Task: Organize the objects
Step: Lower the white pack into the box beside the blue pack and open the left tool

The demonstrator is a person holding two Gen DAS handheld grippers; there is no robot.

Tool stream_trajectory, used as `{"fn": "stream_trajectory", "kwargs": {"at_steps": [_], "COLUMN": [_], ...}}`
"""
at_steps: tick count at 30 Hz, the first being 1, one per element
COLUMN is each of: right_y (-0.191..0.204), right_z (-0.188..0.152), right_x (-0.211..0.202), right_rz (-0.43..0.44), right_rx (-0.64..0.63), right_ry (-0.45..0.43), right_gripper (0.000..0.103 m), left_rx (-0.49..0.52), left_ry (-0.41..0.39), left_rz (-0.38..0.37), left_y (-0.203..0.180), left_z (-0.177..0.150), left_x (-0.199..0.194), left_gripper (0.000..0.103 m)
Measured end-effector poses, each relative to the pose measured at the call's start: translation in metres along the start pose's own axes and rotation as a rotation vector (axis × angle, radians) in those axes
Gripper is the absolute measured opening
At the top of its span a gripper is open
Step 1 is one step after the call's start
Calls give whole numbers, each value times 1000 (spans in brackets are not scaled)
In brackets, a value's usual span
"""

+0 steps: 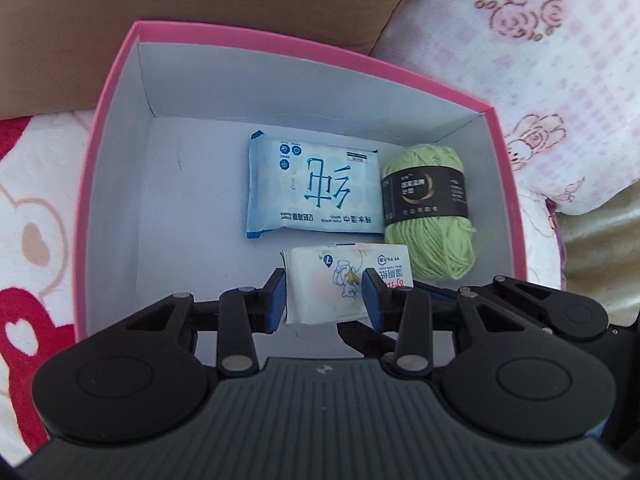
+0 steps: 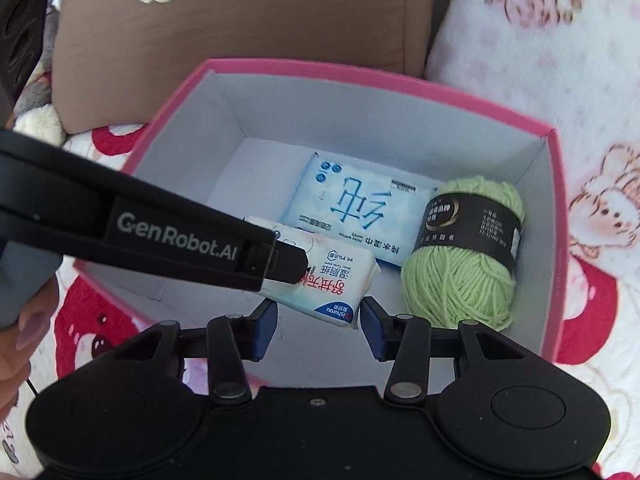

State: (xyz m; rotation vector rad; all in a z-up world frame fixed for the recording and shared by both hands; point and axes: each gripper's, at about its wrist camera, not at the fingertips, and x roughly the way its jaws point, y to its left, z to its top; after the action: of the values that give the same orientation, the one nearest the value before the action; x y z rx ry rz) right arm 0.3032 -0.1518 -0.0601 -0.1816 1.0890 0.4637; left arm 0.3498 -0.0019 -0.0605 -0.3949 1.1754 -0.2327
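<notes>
The left wrist view looks down into a pink-walled cardboard box with a white inside [image 1: 120, 128] that sits on a fleecy blanket printed with red hearts and bears [image 1: 32, 220]. The left gripper [image 1: 324, 296] has its blue pads [image 1: 277, 300] pressed on the two sides of a small white pack of wet tissues with a cartoon bear [image 1: 344, 276], holding it low over the near part of the box floor. The pack's long axis runs left to right, across the line the gripper points along, and it sticks out well past the right pad.

Farther in lies a flat blue-and-white pack of wet wipes [image 1: 316, 188], and touching its right edge is a light green ball of yarn with a black paper band [image 1: 432, 208], against the right wall.

In the right wrist view the right gripper [image 2: 318, 326] has its pads partly apart with nothing between them; the right end of the small pack [image 2: 332, 280] sits just beyond its tips. The left gripper's black finger [image 2: 180, 236] crosses in from the left and hides the pack's left part. The free floor for setting the pack down lies to its left.
</notes>
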Motion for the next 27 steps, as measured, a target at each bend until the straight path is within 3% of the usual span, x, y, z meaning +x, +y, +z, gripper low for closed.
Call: {"fn": "stream_trajectory", "kwargs": {"at_steps": [10, 17, 24, 27], "right_y": [-14, -16, -9, -8], "right_z": [0, 2, -1, -4], "right_x": [32, 46, 45, 42], "right_rz": [-22, -46, -170, -174], "right_rx": [-2, 11, -13, -8], "right_ry": [36, 71, 73, 70], "right_gripper": [48, 43, 38, 39], "left_rx": [20, -32, -47, -60], "left_ry": [28, 58, 49, 28], "left_rz": [3, 18, -7, -5], "left_y": [5, 12, 10, 11], "left_z": [6, 8, 8, 6], "left_x": [33, 51, 52, 46], "left_gripper": [38, 38, 37, 42]}}
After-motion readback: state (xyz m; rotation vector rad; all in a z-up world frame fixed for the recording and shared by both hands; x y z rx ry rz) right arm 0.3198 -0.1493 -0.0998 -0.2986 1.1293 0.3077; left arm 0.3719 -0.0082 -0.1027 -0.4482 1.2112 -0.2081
